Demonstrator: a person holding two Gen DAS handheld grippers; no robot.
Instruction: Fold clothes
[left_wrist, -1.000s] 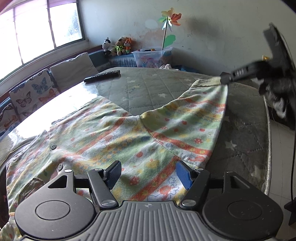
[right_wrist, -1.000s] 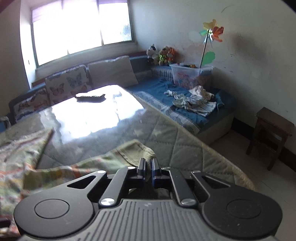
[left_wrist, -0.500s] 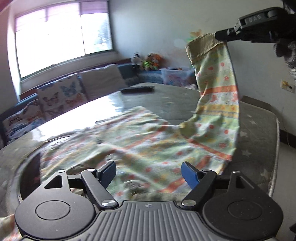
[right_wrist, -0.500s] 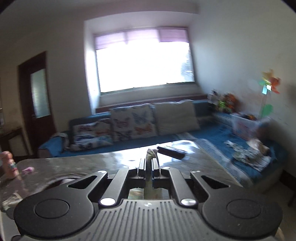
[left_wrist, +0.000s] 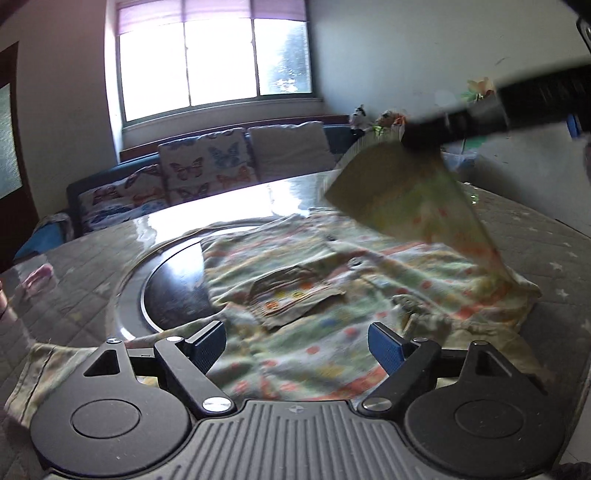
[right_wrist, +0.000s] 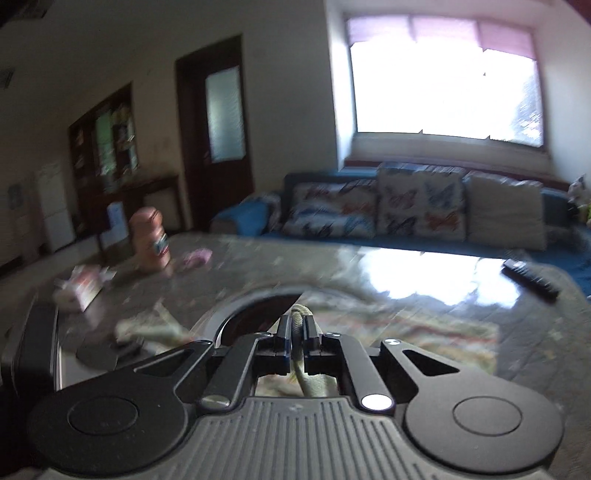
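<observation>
A green patterned shirt (left_wrist: 314, 295) with orange stripes lies spread on the quilted table. My left gripper (left_wrist: 295, 341) is open and empty, low over the shirt's near edge. My right gripper (right_wrist: 297, 332) is shut on the cuff of the shirt's sleeve (right_wrist: 301, 314). In the left wrist view that sleeve (left_wrist: 413, 195) hangs lifted above the shirt's right side, held by the blurred right gripper (left_wrist: 424, 133) at the upper right.
A round dark inset (left_wrist: 173, 284) sits in the table (left_wrist: 546, 251) left of the shirt. A pink bottle (right_wrist: 149, 240), a small packet (right_wrist: 79, 288) and a remote (right_wrist: 530, 282) lie on the table. A sofa with cushions (left_wrist: 207, 170) stands under the window.
My right gripper has swung the held sleeve up and leftward over the shirt. Both cameras have turned left towards the window and door.
</observation>
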